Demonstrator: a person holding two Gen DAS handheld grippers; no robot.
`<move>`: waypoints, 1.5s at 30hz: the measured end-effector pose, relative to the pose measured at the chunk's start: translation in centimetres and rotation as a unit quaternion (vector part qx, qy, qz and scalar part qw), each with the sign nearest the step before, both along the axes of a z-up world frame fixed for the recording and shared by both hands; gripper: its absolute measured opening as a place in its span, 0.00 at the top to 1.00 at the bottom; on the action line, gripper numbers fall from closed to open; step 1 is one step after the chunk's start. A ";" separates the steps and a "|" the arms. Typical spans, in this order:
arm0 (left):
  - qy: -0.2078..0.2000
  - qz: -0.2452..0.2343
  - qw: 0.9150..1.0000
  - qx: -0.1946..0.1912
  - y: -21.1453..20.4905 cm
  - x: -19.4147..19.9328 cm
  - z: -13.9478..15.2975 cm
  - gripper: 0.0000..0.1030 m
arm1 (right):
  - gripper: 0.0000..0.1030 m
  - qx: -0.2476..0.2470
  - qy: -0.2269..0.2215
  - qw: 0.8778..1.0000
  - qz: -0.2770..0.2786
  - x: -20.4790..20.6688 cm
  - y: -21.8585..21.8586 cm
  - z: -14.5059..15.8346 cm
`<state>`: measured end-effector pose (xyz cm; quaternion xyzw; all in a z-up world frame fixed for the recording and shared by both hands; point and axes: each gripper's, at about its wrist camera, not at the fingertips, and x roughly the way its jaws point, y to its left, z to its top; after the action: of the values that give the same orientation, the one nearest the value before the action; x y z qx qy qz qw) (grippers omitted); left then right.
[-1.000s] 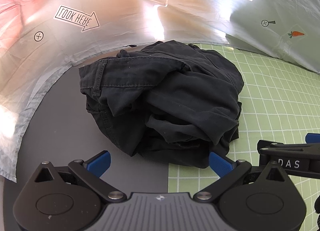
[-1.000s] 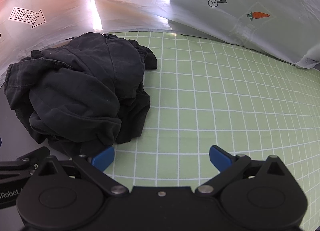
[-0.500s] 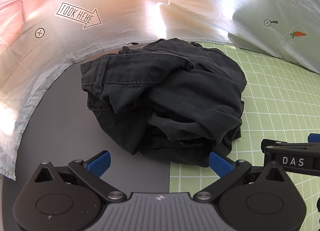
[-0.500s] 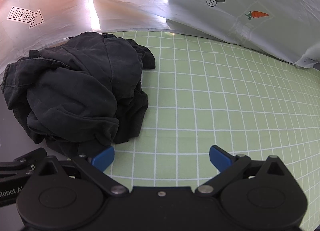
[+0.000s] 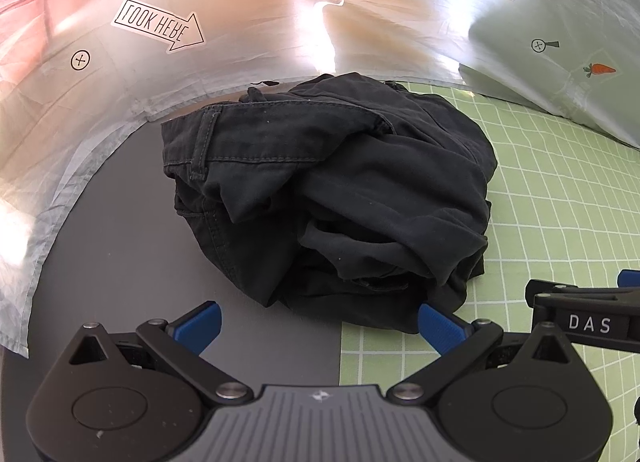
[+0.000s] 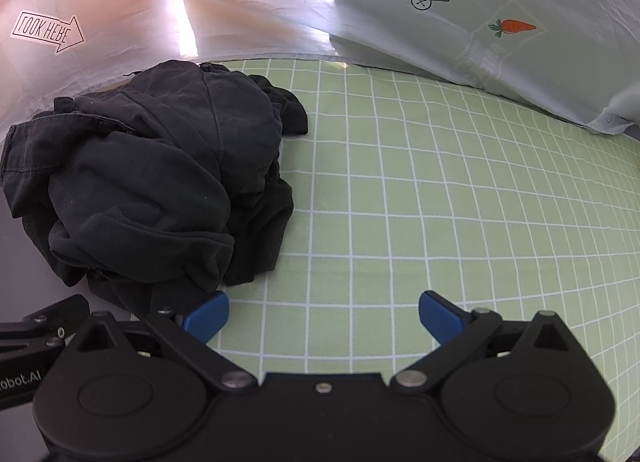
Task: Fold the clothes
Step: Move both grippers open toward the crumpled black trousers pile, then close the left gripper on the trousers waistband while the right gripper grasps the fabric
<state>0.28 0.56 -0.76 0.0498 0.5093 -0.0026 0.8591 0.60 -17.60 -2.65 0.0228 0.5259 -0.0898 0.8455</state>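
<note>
My left hand-held gripper (image 5: 318,326) is spread wide with nothing between its blue pads, low over the grey part of the surface (image 5: 120,262), its right pad just at the near hem of the heap. My right hand-held gripper (image 6: 323,316) is likewise released and empty, over the green grid mat (image 6: 440,190), its left pad close to the heap's near edge.

Ahead of both lies a pair of dark trousers (image 5: 340,190), crumpled in a loose mound that straddles the seam between the grey area and the mat, not folded. I judge the cloth soft, limp and fairly light, likely to sag and drag rather than hold shape. The waistband (image 5: 256,138) with its belt loop, stitched and thicker, looks the firmest place to pinch; it lies on the far left of the mound. Behind it rises a crinkled silver backdrop (image 5: 240,22).
</note>
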 end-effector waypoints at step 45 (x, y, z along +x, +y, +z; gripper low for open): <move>0.060 0.096 0.972 -0.207 4.2 7.2 -1.9 0.34 | 0.68 0.104 -0.044 0.979 0.169 10.5 3.2 0.6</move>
<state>7.46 4.78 -2.66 -0.1785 0.5505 -0.0288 0.8150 11.13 -14.39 -2.08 0.0249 0.4907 0.1106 0.8639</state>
